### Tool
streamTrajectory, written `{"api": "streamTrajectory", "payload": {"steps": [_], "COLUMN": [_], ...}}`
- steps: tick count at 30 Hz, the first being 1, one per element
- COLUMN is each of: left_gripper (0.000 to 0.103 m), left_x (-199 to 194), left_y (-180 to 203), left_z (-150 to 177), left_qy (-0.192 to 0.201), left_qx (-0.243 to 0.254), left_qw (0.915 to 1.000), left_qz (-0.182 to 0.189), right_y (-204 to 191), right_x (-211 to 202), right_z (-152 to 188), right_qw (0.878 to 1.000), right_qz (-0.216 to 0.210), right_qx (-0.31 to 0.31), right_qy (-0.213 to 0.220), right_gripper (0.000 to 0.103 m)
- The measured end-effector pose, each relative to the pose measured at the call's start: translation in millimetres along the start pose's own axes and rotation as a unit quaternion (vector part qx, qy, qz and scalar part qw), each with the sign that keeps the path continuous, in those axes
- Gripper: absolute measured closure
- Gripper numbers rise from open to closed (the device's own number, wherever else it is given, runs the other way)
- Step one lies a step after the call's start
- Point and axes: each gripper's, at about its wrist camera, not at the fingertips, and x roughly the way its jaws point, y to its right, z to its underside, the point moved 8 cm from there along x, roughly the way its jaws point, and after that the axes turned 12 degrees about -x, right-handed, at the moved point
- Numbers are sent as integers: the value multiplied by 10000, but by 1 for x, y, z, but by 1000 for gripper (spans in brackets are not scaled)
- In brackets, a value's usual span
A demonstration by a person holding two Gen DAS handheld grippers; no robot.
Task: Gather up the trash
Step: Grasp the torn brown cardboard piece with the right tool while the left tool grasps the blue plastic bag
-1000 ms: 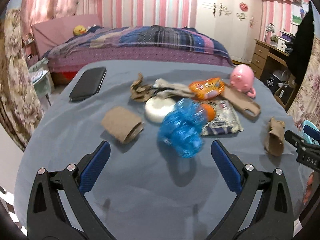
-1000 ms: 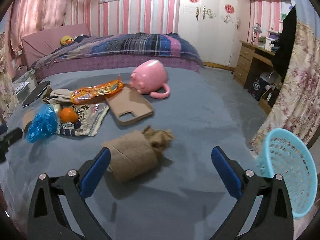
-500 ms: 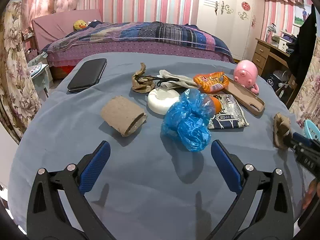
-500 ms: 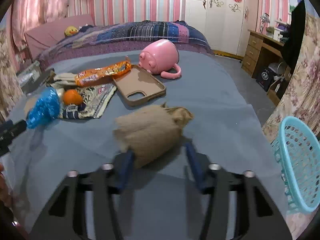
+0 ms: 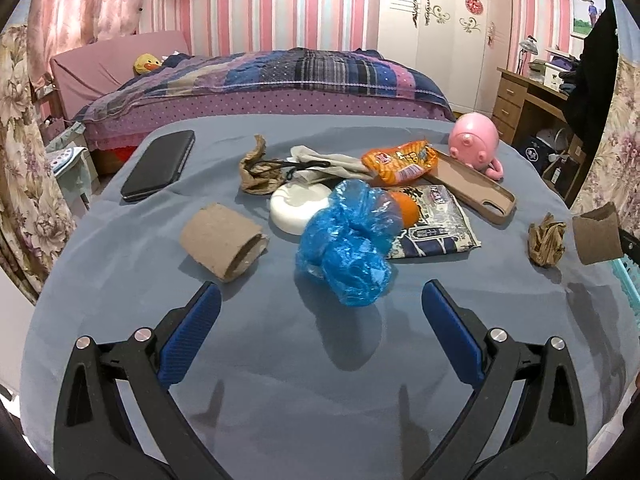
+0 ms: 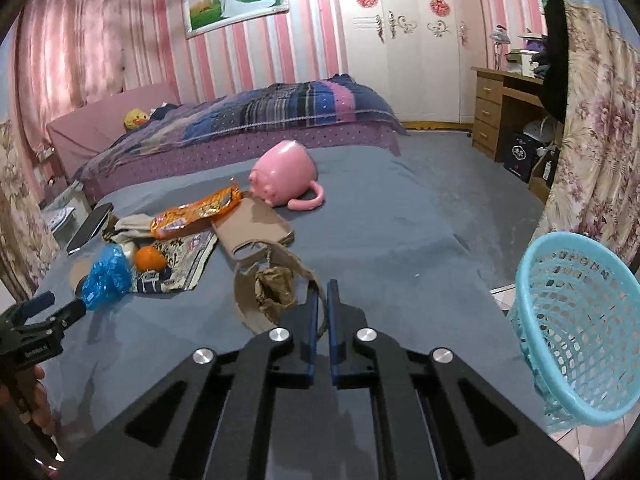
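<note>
1. Right gripper [image 6: 322,295] is clamped on a cardboard tube [image 6: 276,276], lifted off the table [image 6: 400,240], crumpled paper [image 6: 275,290] just under it.
2. Left gripper [image 5: 320,312] hangs wide open near the blue bag [image 5: 348,240].
3. Basket [image 6: 576,320] sits off to the right.

My pads [image 6: 313,316] pinch a matt, rough cardboard tube [image 6: 256,300]; nearby a glossy plastic basket [image 6: 576,320], crinkly blue bag [image 5: 350,240].

— Where did the basket [image 6: 576,328] stand?
— Off the table's [image 5: 280,360] right edge, lower than the top.
— And the cardboard tube [image 5: 224,236]?
— Left of the plastic bag [image 5: 348,244], which lay before the round dish [image 5: 298,206]. The phone [image 5: 160,164] lay behind the tube, and the piggy mug [image 5: 474,142] far right.
</note>
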Motion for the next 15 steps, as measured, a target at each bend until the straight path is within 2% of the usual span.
{"api": "streamTrajectory", "payload": {"steps": [7, 8, 9, 11, 15], "left_gripper": [34, 48, 68, 83, 88], "left_x": [23, 27, 32, 36, 23], "left_y": [15, 16, 18, 19, 16], "left_z": [-7, -8, -8, -7, -11], "left_qy": [-189, -247, -338, -473, -306], "left_qx": [129, 116, 107, 77, 3], "left_qw": [9997, 9996, 9992, 9986, 9991], "left_qz": [103, 119, 167, 238, 289], "right_y": [4, 5, 5, 7, 9], "right_x": [4, 4, 3, 2, -1], "right_z": [5, 5, 5, 5, 5], "right_qw": [10000, 10000, 10000, 10000, 10000], "right_qz": [27, 34, 42, 53, 38], "right_qx": [18, 14, 9, -4, 3], "right_qy": [-8, 0, 15, 41, 90], "right_gripper": [98, 98, 98, 98, 98]}}
